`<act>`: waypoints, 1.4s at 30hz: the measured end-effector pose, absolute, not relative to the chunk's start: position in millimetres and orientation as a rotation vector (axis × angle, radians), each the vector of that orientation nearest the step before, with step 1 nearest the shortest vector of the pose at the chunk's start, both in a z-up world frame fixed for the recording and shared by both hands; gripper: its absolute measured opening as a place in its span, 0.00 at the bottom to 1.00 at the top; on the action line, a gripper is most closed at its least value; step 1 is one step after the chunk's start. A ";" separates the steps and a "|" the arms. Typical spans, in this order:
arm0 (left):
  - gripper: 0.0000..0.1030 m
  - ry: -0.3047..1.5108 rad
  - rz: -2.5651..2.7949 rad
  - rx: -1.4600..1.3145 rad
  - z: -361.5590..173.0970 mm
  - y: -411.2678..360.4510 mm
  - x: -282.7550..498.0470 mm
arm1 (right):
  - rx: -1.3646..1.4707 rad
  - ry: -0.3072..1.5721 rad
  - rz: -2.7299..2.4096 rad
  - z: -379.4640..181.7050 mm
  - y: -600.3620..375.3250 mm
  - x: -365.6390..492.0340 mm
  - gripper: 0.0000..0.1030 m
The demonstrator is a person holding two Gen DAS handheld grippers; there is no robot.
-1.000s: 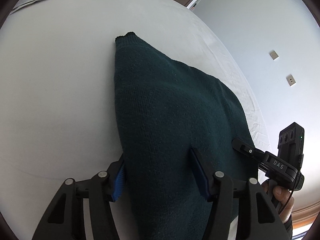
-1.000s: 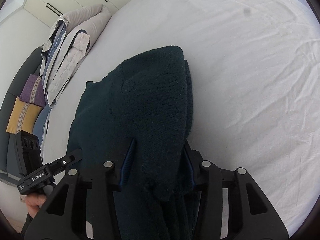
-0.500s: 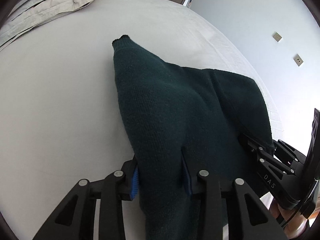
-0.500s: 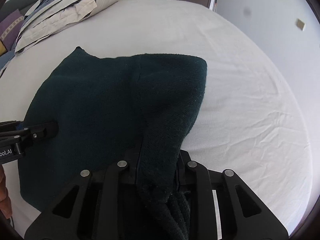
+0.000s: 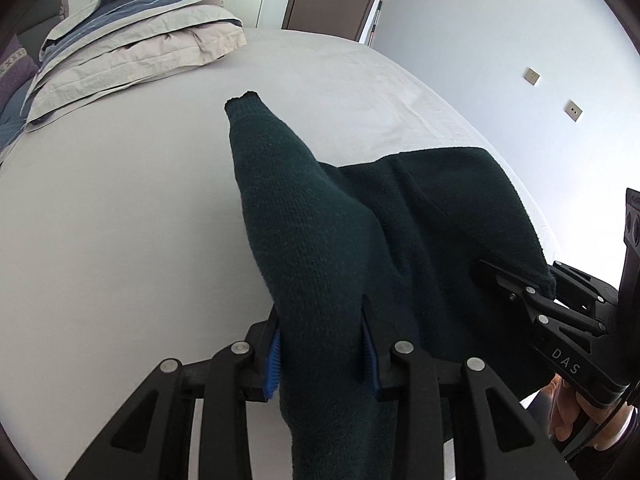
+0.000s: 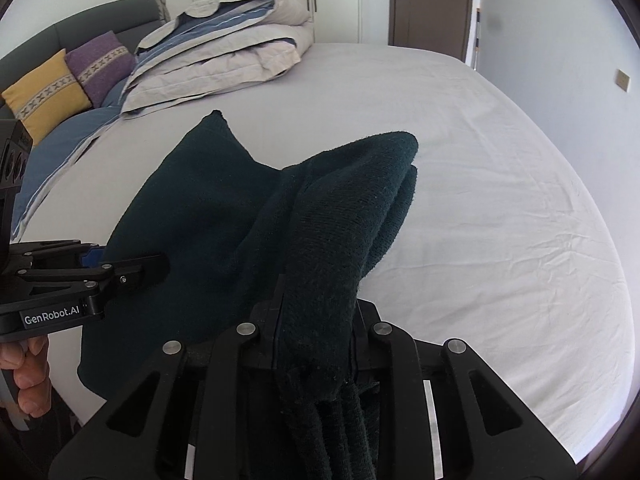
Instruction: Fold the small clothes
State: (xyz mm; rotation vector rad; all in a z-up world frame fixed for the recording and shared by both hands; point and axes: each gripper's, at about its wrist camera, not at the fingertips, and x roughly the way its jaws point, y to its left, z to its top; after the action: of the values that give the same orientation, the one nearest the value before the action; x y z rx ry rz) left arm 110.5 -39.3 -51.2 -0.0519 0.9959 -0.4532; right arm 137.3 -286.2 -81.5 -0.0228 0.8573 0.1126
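A dark green knitted sweater (image 5: 320,232) is stretched between both grippers above the white bed sheet (image 5: 120,220); its far end rests on the sheet. My left gripper (image 5: 322,340) is shut on the sweater's near left edge. My right gripper (image 6: 316,316) is shut on a bunched, several-layer part of the sweater (image 6: 208,208) at its right edge. The right gripper also shows in the left wrist view (image 5: 520,292), and the left gripper shows in the right wrist view (image 6: 132,268).
A folded grey and blue duvet (image 6: 224,60) lies at the head of the bed, also in the left wrist view (image 5: 132,44). Yellow (image 6: 44,88) and purple (image 6: 102,64) cushions lean on the dark headboard. A wall with switches (image 5: 532,76) runs along the right.
Both grippers have lifted and tilted up with the sweater; the room's far end came into view. The left jaws closed in on the fabric. The sweater's near part rose off the sheet.
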 end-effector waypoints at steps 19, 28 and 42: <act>0.61 1.035 -0.355 -0.187 -129.0 90.6 68.0 | 0.427 0.977 0.258 -208.1 -254.6 97.5 0.39; 0.68 1.017 -0.326 -0.238 -123.8 97.0 48.8 | 0.478 0.911 0.184 -192.8 -263.4 66.3 0.47; 0.66 0.892 -0.286 -0.224 -96.3 90.3 -13.5 | 0.446 0.755 0.302 -129.1 -274.3 -25.2 0.47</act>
State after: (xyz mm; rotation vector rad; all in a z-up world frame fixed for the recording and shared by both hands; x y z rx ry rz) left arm -13.5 90.3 -96.3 -0.2236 0.8920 -0.2860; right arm -25.2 -274.3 -129.1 0.4463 0.7554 0.3016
